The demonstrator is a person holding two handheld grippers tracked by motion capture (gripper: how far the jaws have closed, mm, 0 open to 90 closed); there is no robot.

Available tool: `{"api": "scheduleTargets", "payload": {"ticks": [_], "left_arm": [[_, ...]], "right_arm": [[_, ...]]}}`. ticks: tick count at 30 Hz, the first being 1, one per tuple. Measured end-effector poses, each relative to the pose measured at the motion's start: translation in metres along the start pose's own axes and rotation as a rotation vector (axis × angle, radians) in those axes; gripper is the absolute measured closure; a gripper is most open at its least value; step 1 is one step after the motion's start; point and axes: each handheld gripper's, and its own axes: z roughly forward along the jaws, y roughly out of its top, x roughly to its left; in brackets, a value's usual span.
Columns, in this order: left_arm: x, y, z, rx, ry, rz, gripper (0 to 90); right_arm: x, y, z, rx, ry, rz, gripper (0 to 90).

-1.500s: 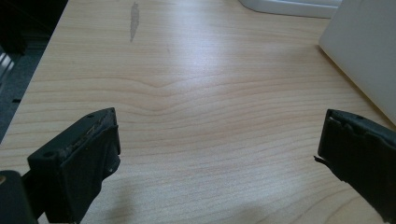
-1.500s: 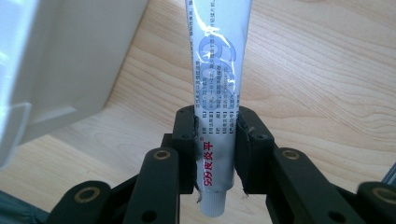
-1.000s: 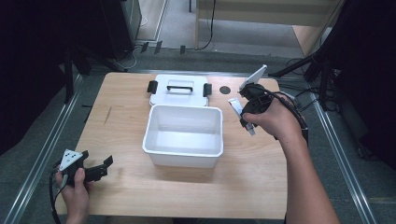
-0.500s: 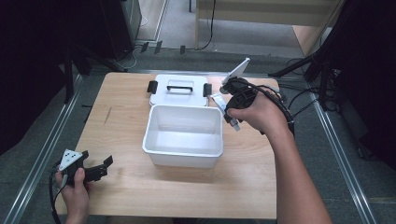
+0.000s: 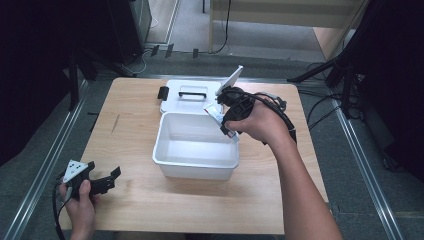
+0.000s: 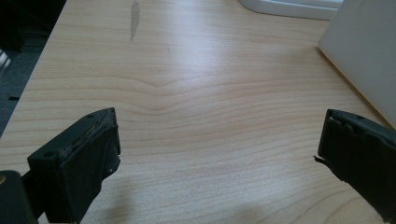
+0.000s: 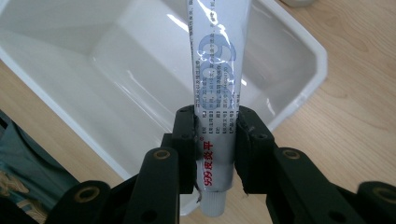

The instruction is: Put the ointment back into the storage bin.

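Right now my right gripper is clamped on a tube of what looks like ointment, its two black pads pressing the tube's flanks near the capped end. From the right gripper view I can read the tube well: a flattened, glossy white-to-silver body with a pale blue swirl printed on the upper part, small dark lines of print running along its length, and bold red characters with the digits 999 just where the pads meet it. The white ribbed cap points back toward the camera, below the pads, and the flat end reaches away over the open white bin.

From the high view I see the same gripper in my right hand, held above the bin's far right corner, with the tube showing as a short pale strip at the rim. The tube is in the air, not resting on anything. The bin sits mid-table, and its lid, white with a black handle and a black latch at its left side, lies flat just behind it, touching or nearly so.

My left gripper rests at the near left corner of the table, well apart from the bin. Its own view shows the jaws spread wide with bare wood between them, holding nothing.
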Motion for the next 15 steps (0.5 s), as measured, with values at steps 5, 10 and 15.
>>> {"api": "scheduleTargets", "payload": {"ticks": [5,10,15], "left_arm": [[0.0,0.0,0.0,-0.001,-0.001,-0.002,0.0],[0.0,0.0,0.0,0.001,-0.003,-0.004,0.0],[0.0,0.0,0.0,0.002,-0.004,-0.004,0.0]], "right_arm": [[0.008,0.003,0.005,-0.007,0.023,-0.074,72.8],[0.017,0.004,0.014,-0.033,0.028,-0.246,72.7],[0.022,0.003,0.02,-0.029,0.018,-0.359,72.6]]}}
